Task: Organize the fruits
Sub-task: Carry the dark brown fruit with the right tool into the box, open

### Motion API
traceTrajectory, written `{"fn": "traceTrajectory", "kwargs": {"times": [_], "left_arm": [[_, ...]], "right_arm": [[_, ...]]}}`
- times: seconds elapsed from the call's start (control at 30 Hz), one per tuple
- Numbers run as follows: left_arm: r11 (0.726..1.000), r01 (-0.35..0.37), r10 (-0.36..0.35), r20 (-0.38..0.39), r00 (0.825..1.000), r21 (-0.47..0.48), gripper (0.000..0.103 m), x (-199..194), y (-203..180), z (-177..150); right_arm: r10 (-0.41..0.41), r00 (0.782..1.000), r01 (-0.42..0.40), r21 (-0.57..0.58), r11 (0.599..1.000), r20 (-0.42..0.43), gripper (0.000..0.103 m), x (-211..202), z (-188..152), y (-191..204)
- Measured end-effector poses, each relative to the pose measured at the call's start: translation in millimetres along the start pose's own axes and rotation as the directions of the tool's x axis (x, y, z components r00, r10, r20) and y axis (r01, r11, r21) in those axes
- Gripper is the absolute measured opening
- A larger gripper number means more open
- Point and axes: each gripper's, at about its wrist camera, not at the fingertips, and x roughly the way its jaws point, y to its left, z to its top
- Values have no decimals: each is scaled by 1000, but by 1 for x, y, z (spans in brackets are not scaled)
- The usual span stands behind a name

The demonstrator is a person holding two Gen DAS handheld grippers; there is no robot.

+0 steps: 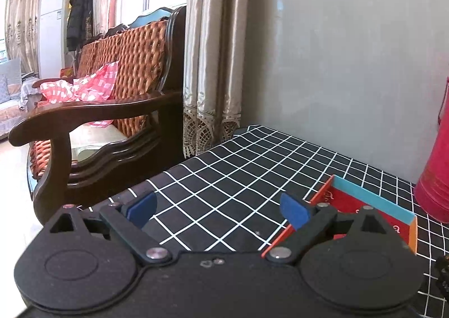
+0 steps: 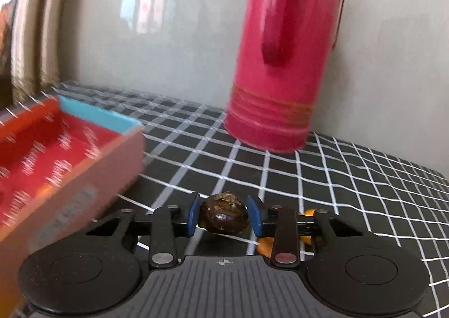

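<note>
My right gripper (image 2: 224, 217) is shut on a small dark brown fruit (image 2: 224, 216) with a dry rough top, its blue pads pressing both sides just above the checked cloth. An orange fruit (image 2: 308, 212) lies behind the right finger, mostly hidden. To the left stands an open cardboard box (image 2: 84, 177) with a red printed inside and a blue end wall. My left gripper (image 1: 220, 210) stands open over the bare cloth with nothing between its blue pads (image 1: 293, 211). The same box (image 1: 373, 200) sits just right of it, partly hidden by the right finger.
A tall red cylindrical tin (image 2: 283, 65) stands at the back of the table by the grey wall; its edge shows (image 1: 433, 172) at the right. The black-and-white checked tablecloth (image 1: 238, 166) ends at the left, where a wooden wicker sofa (image 1: 112, 110) and curtains (image 1: 213, 65) stand.
</note>
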Motion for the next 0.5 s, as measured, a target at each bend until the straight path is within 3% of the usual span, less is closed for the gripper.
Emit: {"fn": "traceTrajectory", "kwargs": {"times": [0.13,0.27,0.37,0.5], "left_arm": [[1000,-20,20,-22,1000,-12,89,6,6,1],[999,-48,47,-60,997,-25,90,16,15,2],[997,-68,65,-97,993,-31,90,24,22,0],[996,-89,85,-126,988,-25,90,29,27,-3]], "right_arm": [[121,989,-125,42,991,83,37,-26,7,9],[277,949,-287,52,957,151,37,-50,15,26],[358,921,-361,-7,933,155,37,-62,16,52],[404,908,-398,-75,915,113,37,-65,11,85]]}}
